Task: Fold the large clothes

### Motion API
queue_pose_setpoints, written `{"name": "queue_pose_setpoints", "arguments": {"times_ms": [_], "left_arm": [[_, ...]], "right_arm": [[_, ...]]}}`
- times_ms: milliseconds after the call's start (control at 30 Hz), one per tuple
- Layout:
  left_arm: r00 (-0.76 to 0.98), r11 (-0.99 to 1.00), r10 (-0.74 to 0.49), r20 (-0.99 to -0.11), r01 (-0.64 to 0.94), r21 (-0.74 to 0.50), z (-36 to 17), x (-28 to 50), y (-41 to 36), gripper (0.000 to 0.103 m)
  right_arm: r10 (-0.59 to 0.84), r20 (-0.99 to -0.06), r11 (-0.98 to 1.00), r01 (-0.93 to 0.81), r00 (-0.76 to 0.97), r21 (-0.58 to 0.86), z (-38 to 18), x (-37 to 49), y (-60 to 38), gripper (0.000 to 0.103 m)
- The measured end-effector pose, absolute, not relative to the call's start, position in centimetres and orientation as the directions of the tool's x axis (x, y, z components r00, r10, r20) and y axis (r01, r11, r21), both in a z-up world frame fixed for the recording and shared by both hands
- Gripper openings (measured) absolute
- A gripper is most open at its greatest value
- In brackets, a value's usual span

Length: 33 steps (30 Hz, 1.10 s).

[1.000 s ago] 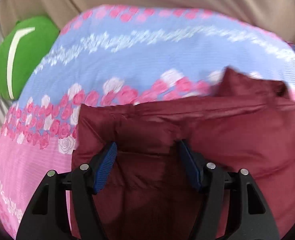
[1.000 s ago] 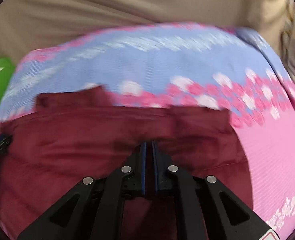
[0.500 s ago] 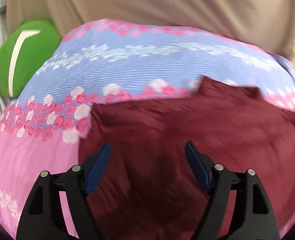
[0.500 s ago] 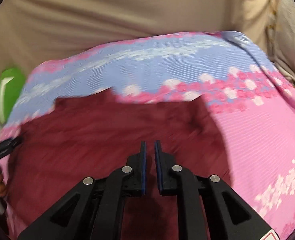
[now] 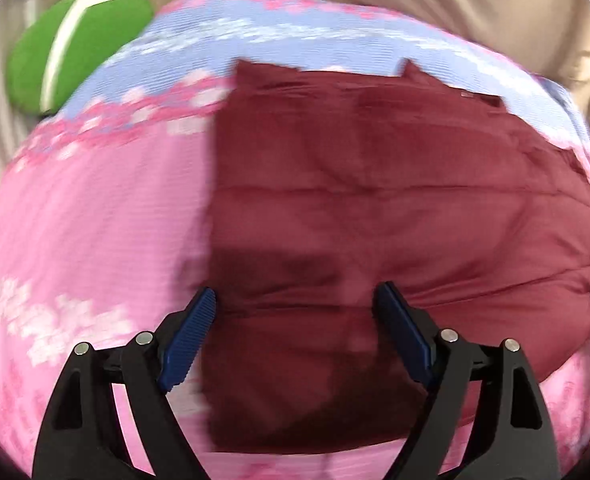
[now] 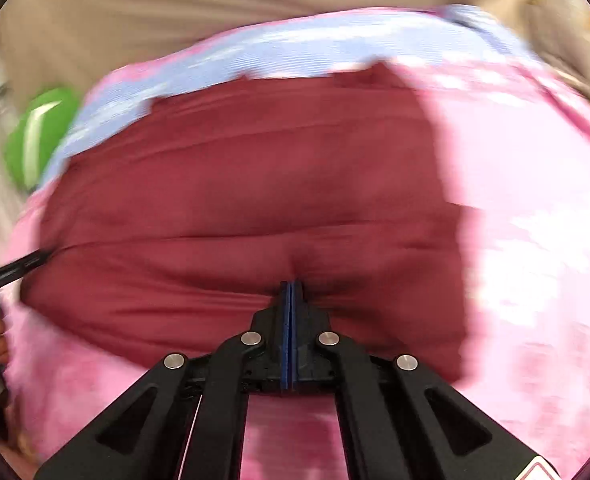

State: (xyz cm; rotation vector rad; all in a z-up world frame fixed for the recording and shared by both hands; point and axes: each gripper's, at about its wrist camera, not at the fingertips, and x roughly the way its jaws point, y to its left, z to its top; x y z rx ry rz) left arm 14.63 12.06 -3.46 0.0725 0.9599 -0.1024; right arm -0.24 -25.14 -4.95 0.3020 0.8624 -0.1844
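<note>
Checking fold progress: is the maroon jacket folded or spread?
Folded: the maroon jacket lies as a compact rectangle with straight edges, no sleeves showing.

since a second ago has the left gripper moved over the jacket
Yes. The left gripper has pulled back toward the near edge of the maroon jacket: the green cushion now sits higher and further off, and more pink bedspread shows.

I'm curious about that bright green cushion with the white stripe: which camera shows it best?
The left wrist view: the green cushion sits large at upper left, stripe distinct. The right wrist view shows it only small and blurred at the left edge.
</note>
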Motion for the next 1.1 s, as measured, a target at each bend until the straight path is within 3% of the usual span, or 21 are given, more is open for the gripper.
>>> {"name": "queue_pose_setpoints", "arguments": {"times_ms": [67,100,167,200,333,433,600,700,800,867,933,1100], "left_arm": [[0.591,0.995,0.06,-0.805,0.03,0.097,-3.5,14.7,13.8,0.081],[0.593,0.996,0.062,-0.803,0.015,0.089,-3.2,14.6,14.3,0.08],[0.604,0.999,0.027,-0.796,0.005,0.038,-1.9,14.7,15.2,0.076],[0.618,1.0,0.012,-0.786,0.014,0.027,-1.2,15.0,15.1,0.076],[0.718,0.993,-0.061,-0.693,0.115,0.031,3.7,17.4,11.5,0.076],[0.715,0.987,-0.095,-0.693,0.158,0.028,4.7,20.7,9.1,0.076],[0.662,0.988,-0.075,-0.745,0.149,0.034,2.2,27.9,6.2,0.076],[0.612,0.993,-0.003,-0.791,0.098,0.072,-1.0,31.2,6.5,0.076],[0.582,0.994,-0.004,-0.813,0.088,0.059,-3.3,32.3,7.1,0.079],[0.591,0.993,0.012,-0.807,0.088,0.079,-3.4,32.4,6.7,0.079],[0.596,0.992,0.023,-0.803,0.088,0.094,-3.5,32.5,6.5,0.08],[0.608,0.991,0.03,-0.793,0.084,0.102,-3.6,32.6,6.2,0.081]], "right_arm": [[-0.099,-0.769,0.919,0.354,0.632,0.173,-4.9,-1.5,-27.2,0.0],[-0.14,-0.77,0.909,0.39,0.623,0.15,-4.7,-1.9,-27.7,0.0],[-0.234,-0.762,0.882,0.461,0.603,0.095,-3.7,-2.1,-28.7,0.001],[-0.254,-0.75,0.877,0.472,0.61,0.087,-2.9,-1.8,-28.8,0.007],[-0.215,-0.667,0.913,0.389,0.714,0.122,1.5,2.1,-28.6,0.011],[-0.196,-0.658,0.922,0.365,0.727,0.128,2.7,7.9,-29.3,0.011],[-0.176,-0.736,0.911,0.392,0.654,0.13,-0.2,14.9,-31.7,0.009],[-0.196,-0.801,0.88,0.462,0.566,0.111,-4.4,17.3,-34.6,0.0],[-0.176,-0.797,0.866,0.475,0.578,0.153,-5.0,17.5,-35.7,0.0],[-0.232,-0.807,0.86,0.502,0.543,0.09,-4.4,17.4,-35.0,0.0],[-0.239,-0.792,0.86,0.502,0.562,0.096,-3.0,16.5,-33.6,0.01],[-0.058,-0.712,0.952,0.253,0.7,0.171,0.4,14.3,-25.3,0.01]]}}
